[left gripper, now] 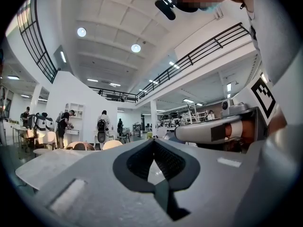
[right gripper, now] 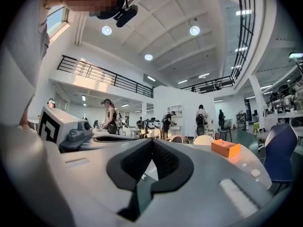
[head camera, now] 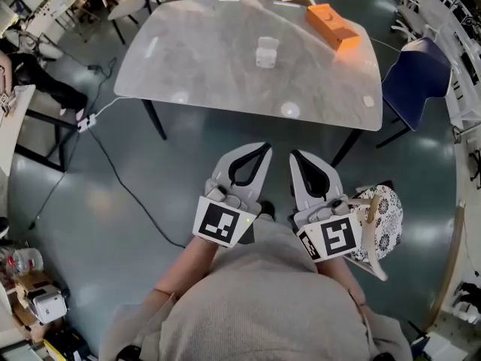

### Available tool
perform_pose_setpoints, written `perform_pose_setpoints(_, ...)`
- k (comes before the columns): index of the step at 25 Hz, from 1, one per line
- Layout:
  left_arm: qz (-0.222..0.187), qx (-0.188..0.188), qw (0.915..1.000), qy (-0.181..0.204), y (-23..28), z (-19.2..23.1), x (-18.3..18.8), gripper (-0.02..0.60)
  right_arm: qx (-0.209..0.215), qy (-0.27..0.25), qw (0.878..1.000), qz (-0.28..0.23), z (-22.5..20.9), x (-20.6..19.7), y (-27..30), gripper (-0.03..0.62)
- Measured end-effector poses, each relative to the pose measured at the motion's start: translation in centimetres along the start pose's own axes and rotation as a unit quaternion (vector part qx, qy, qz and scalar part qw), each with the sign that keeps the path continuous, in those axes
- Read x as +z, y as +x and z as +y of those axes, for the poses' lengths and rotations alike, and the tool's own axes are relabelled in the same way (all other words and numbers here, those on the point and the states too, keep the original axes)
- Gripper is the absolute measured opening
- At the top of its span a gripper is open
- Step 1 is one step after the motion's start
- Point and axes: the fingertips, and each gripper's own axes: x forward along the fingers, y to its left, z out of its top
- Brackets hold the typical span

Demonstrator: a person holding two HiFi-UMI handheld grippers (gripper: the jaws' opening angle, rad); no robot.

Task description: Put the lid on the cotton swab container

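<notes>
Left gripper [head camera: 254, 150] and right gripper [head camera: 299, 156] hang low in frame by the person's body, jaws pressed together on nothing, seemingly parked before starting, while the cotton swab container [head camera: 267, 52] waits upper centre on the table [head camera: 195, 89].

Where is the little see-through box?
In the head view, the clear container stands near the middle of the table, to the left of the orange box.
</notes>
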Motion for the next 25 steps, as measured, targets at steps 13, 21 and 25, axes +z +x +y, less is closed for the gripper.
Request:
perform_pose_setpoints(13,0.002,0.031,0.9995,-0.007,5.4,2.6,-0.6,-0.003,0.036,0.01,0.999,0.003,-4.9,-0.5,4.3,0.002)
perform_pose_setpoints(21,0.005,0.029,0.9995,-0.008,5.9,4.2,-0.3,-0.003,0.048,0.014,0.999,0.003,-4.4,-0.1,6.1,0.002)
perform_pose_setpoints(25,0.009,0.015,0.9998,-0.003,6.2,4.3,-0.2,-0.003,0.045,0.018,0.999,0.004,-4.3,-0.1,6.5,0.002)
